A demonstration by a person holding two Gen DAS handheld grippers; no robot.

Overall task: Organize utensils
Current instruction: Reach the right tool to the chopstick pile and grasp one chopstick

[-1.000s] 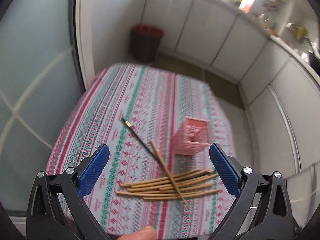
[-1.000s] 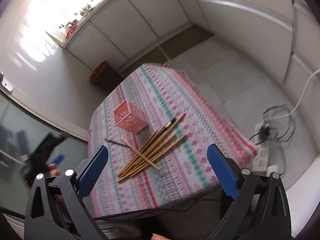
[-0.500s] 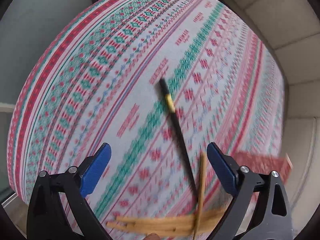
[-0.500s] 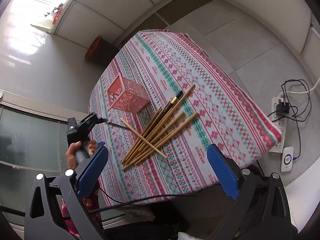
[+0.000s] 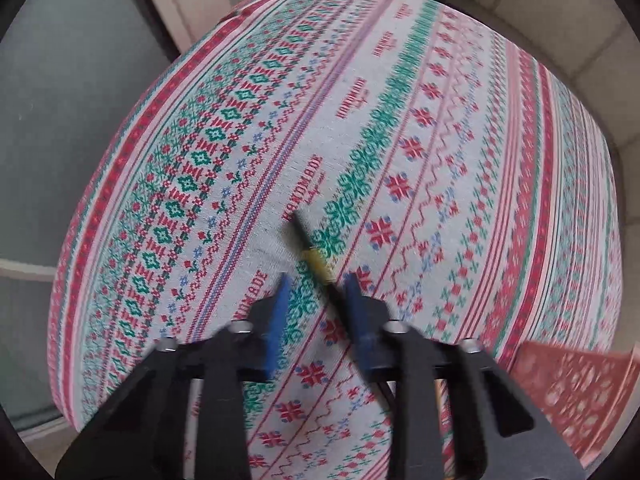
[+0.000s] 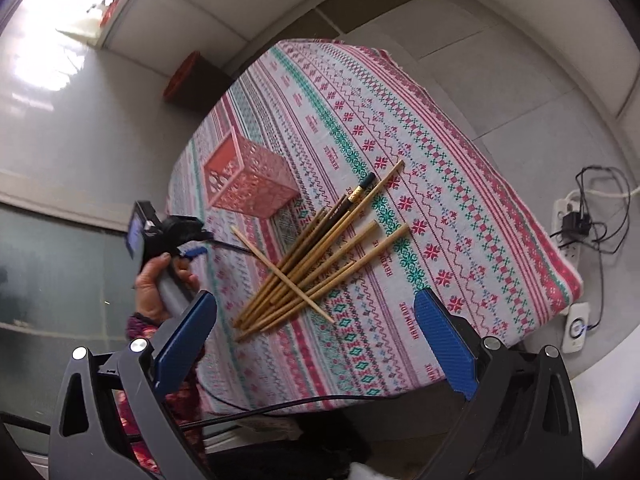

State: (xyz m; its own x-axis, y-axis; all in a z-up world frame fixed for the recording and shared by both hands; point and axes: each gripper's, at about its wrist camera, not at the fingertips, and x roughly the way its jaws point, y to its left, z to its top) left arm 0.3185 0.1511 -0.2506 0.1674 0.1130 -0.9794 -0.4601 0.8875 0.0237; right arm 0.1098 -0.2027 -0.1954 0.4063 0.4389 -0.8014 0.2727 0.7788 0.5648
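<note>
In the left wrist view a black chopstick with a yellow band (image 5: 313, 258) lies on the patterned tablecloth (image 5: 360, 140). My left gripper (image 5: 316, 284) is low over it, its blue fingers (image 5: 280, 312) narrowed around the stick with a gap still showing. In the right wrist view the left gripper (image 6: 192, 236) is at the end of that black chopstick (image 6: 232, 246), left of a pile of wooden chopsticks (image 6: 320, 256). A pink perforated holder (image 6: 248, 184) stands behind the pile. My right gripper (image 6: 316, 340) is open and empty, high above the table's near edge.
Another black chopstick (image 6: 352, 200) lies in the pile. The holder shows at the lower right of the left wrist view (image 5: 576, 392). A dark bin with a red rim (image 6: 188, 80) stands on the floor beyond the table. A power strip with cables (image 6: 576, 232) lies on the floor at right.
My left gripper has dropped to the tablecloth and its fingers have closed in around the black chopstick. My right gripper has stayed open and moved a little closer over the table.
</note>
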